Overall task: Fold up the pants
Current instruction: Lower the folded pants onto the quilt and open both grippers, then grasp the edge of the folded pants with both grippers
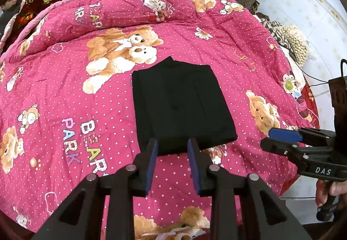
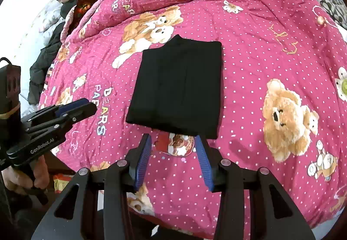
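Pink bear-print quilt point(image 1: 216, 62) is covering the bed. Nearest, left gripper point(image 1: 172, 149) and right gripper point(image 2: 173, 144) are hovering with jaws parted, grasping nothing. Beyond them, black pants point(image 2: 180, 86) are lying apart as a compact rectangle, apparently fully folded. Folding is ending; next move probably calls for withdrawal.

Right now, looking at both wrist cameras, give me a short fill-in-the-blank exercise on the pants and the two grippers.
1. The folded pants are ____ in colour.
2. They lie on a pink quilt printed with teddy ____.
3. The left gripper has its jaws ____, with nothing between them.
4. The right gripper is ____ the pants, not gripping them.

Missing words: black; bears; open; clear of
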`<act>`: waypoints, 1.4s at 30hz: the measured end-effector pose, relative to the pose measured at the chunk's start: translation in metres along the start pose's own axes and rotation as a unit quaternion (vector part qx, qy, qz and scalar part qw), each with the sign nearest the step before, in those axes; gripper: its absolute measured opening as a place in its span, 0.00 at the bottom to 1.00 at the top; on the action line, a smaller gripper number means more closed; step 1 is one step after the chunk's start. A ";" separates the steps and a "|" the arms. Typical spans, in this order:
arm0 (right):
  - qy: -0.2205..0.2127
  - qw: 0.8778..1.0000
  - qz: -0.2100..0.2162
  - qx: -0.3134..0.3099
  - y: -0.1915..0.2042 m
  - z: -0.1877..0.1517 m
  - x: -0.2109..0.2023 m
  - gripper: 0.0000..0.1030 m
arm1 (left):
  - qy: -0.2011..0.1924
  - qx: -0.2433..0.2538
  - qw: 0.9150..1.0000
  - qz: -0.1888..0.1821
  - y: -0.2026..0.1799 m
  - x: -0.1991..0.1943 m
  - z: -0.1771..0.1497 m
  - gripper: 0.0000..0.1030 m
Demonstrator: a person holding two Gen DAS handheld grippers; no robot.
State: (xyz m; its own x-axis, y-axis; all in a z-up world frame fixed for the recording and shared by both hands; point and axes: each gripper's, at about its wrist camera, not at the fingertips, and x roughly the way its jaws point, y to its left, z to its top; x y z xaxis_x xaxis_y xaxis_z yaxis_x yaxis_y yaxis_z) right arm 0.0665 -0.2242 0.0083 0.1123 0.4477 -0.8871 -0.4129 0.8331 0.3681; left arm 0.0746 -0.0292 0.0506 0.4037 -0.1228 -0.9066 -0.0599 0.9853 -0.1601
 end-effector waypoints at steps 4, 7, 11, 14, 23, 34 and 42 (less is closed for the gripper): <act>-0.003 1.000 0.004 0.001 0.003 -0.003 -0.004 0.41 | 0.002 0.001 1.000 0.004 0.000 -0.004 -0.004 0.31; 0.002 1.000 0.007 0.006 0.002 -0.005 -0.002 0.41 | 0.004 -0.001 1.000 0.005 0.000 -0.004 -0.007 0.31; 0.009 1.000 0.010 0.009 0.001 -0.007 0.003 0.41 | 0.009 -0.003 1.000 0.008 0.001 -0.003 -0.008 0.31; 0.009 1.000 0.011 0.009 0.000 -0.005 0.005 0.41 | 0.010 -0.001 1.000 0.009 0.000 -0.002 -0.006 0.31; 0.004 1.000 0.002 -0.007 0.000 0.005 0.010 0.41 | 0.008 0.002 1.000 0.012 0.002 0.005 0.009 0.31; 0.019 1.000 0.019 0.012 -0.013 0.015 0.023 0.42 | 0.023 0.008 1.000 0.007 0.000 0.027 0.020 0.31; 0.032 0.999 0.022 0.023 -0.022 0.022 0.033 0.50 | 0.034 0.009 0.999 0.003 0.003 0.043 0.026 0.31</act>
State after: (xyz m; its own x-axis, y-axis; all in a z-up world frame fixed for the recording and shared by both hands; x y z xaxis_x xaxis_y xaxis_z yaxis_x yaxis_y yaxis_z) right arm 0.0995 -0.2203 -0.0229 0.0368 0.4641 -0.8850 -0.3740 0.8276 0.4185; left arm 0.1157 -0.0287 0.0219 0.3406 -0.1234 -0.9321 -0.0457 0.9880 -0.1475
